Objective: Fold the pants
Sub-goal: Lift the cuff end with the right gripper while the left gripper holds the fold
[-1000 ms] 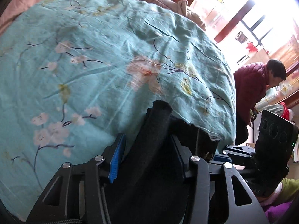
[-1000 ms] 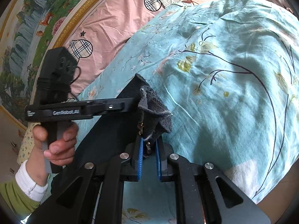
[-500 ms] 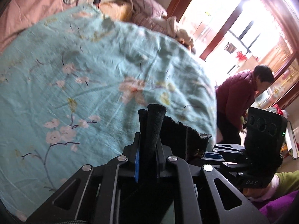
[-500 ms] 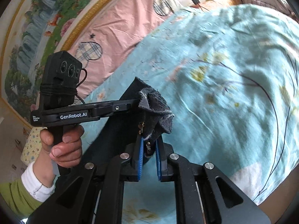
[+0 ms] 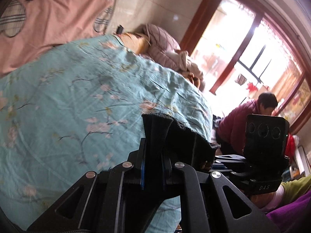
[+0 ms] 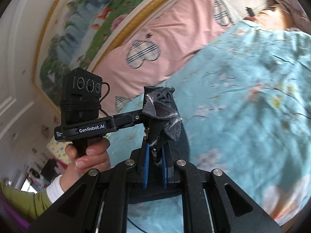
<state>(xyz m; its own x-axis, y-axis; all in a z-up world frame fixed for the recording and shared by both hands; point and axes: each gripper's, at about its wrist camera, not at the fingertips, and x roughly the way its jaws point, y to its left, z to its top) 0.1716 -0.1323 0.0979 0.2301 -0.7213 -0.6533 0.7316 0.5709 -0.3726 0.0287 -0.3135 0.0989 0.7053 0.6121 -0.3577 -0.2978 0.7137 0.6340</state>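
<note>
Dark charcoal fabric pants (image 5: 155, 128) are pinched at their edge in both tools, raised above a bed covered by a turquoise cotton sheet printed with pink blossoms and thin branches (image 5: 77, 101). The left hand-held gripper (image 5: 153, 167), black with blue pads, is clamped together on a fold of the cloth; beyond its tips lies the sheet, and just to its right stands the right hand-held gripper (image 5: 223, 158), also clamped on the same garment. In the right wrist view a frayed grey bunch of the pants, with a small metal zip pull, sticks up between the blue pads. To its left, a hand (image 6: 89, 155) with a white cuff and green sleeve grips the handle of the left tool.

Ahead past the pants: one pink pillowcase with plaid heart patches (image 6: 165, 38), one gold-framed landscape painting (image 6: 93, 25), one mauve quilted bundle (image 5: 161, 46), one bright window with red-brown frames (image 5: 252, 48), and one person in a maroon jacket (image 5: 243, 120) crouched beside the bed.
</note>
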